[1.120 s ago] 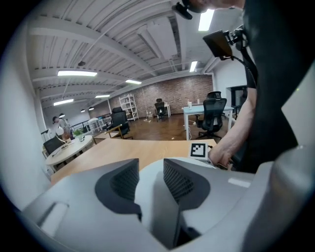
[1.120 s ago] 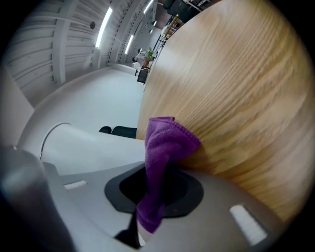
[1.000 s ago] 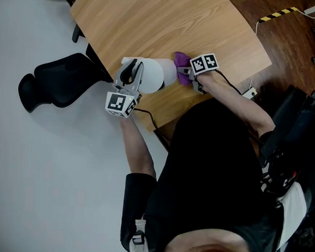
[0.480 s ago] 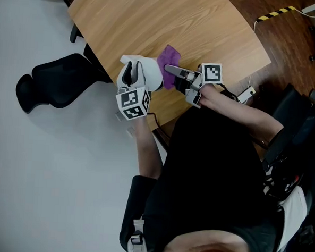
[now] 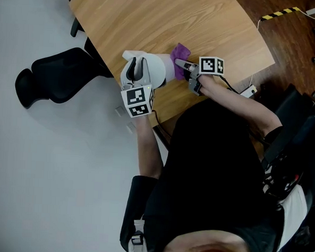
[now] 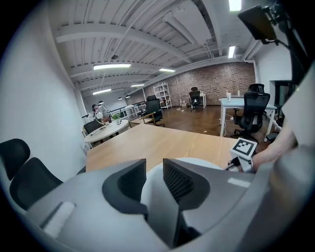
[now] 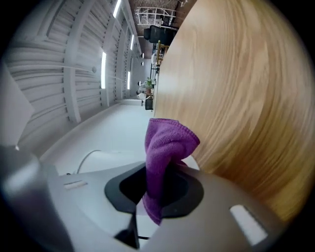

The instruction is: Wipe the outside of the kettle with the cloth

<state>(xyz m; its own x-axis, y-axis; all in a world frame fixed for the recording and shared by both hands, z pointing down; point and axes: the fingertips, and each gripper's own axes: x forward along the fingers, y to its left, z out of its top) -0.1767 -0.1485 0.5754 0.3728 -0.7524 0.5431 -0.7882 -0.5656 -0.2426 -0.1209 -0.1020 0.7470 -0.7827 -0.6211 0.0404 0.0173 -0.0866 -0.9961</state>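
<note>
At the counter's near edge, the left tool is clamping the white kettle by its handle, its jaws having just eased slightly. The right tool is pinching the purple cloth at the kettle's side. Wiping seems underway, and the next move is probably sweeping the cloth around with steady pressure.

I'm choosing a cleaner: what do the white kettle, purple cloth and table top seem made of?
The white rounded kettle: smooth satin shell, plastic or painted metal; can't tell which. The purple cloth: soft microfibre-like fabric, fuzzy nap and hemmed edge. The light wooden table top: wood grain, possibly laminate or veneer; even streaks, low sheen.
</note>
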